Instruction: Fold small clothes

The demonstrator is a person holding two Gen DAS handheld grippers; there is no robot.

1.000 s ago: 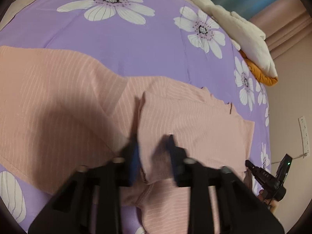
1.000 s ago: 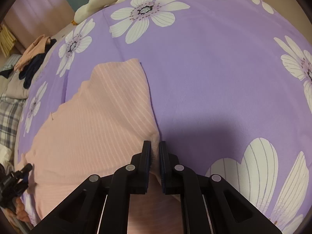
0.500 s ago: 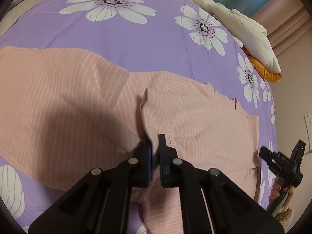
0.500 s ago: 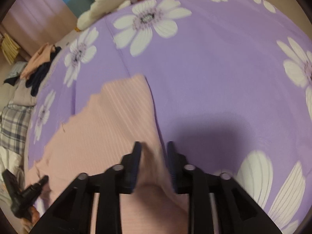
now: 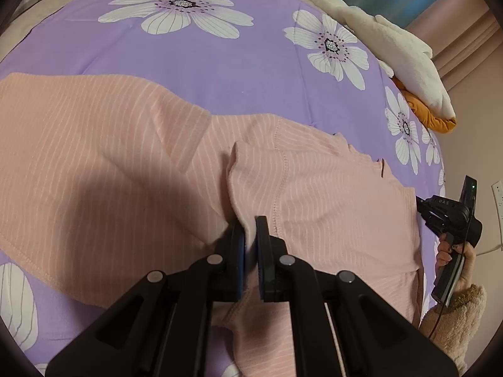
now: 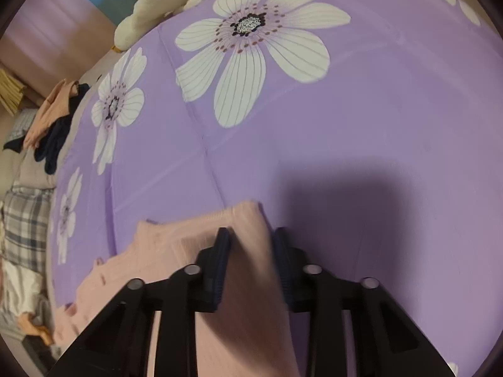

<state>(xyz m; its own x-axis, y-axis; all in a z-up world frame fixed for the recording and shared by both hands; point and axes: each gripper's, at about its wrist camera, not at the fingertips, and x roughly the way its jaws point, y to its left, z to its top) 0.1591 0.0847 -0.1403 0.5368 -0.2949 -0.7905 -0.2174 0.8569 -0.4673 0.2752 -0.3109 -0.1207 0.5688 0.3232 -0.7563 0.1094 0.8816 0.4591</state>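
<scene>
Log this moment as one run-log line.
step: fold pink garment | left gripper: shut on a raised fold | right gripper: jaws apart, closing, garment edge between them | surface: purple flowered bedspread

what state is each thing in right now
top: lying flat, one flap folded over
quilt: spread out under the top
left tool: shut on a fold of the top
right tool: open, top's edge between the jaws
plush: lying at the quilt's far edge
</scene>
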